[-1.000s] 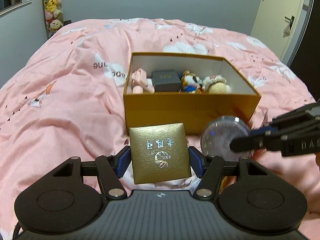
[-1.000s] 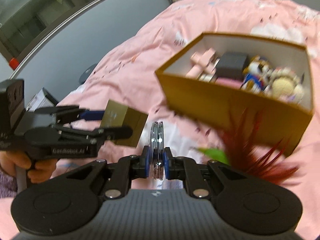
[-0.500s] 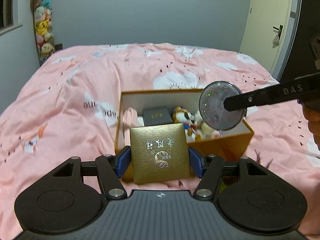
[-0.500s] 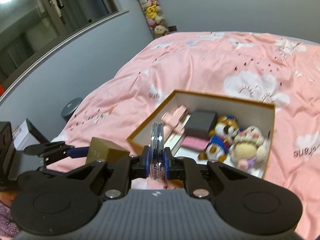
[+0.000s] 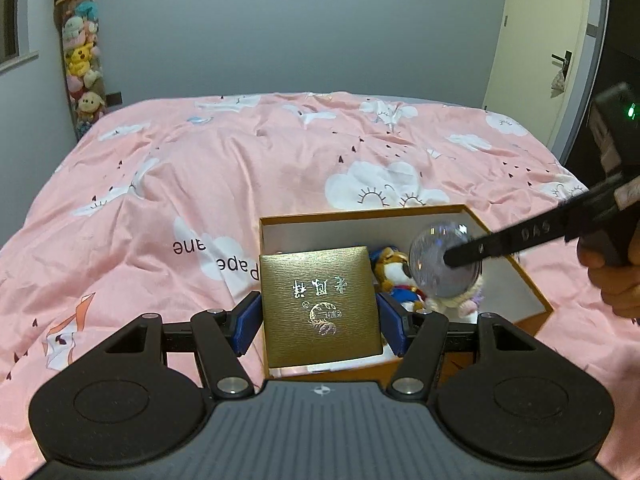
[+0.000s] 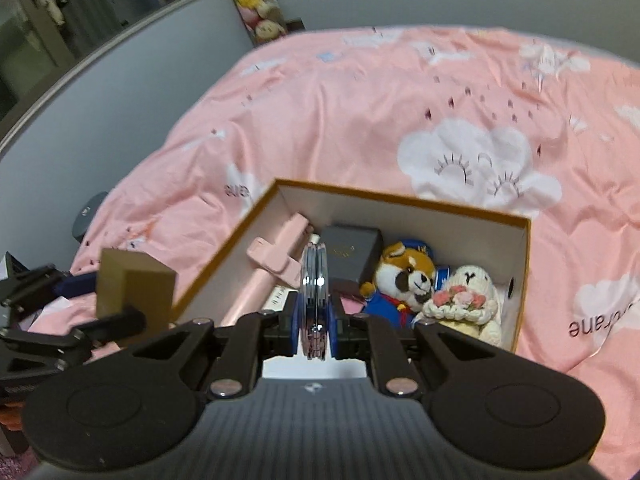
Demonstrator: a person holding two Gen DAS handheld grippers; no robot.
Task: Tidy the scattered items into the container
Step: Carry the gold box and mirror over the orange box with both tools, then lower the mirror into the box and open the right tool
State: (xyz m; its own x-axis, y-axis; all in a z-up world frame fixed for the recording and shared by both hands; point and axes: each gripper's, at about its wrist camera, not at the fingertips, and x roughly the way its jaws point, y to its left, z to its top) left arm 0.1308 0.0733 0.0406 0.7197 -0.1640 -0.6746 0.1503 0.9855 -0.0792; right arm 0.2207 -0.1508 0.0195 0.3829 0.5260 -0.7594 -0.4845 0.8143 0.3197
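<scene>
Holding over the cardboard box point(image 6: 524, 240): my left gripper point(image 5: 320, 308) clamps the gold case point(image 5: 320, 304), my right gripper point(image 6: 315, 316) pinches the round compact point(image 6: 315, 296).

A home bedroom is shown here: most of both views is filled by a bed point(image 5: 248, 168) spread with a pink duvet printed with sleepy-eyed white clouds. In the left corner a tall column of plush toys point(image 5: 82, 64) is seen stacked up against the plain grey wall point(image 5: 280, 48), and a cream door point(image 5: 536, 60) with a dark lever handle is seen at the right. A window point(image 6: 80, 28) with a pale sill is caught in the right wrist view.
</scene>
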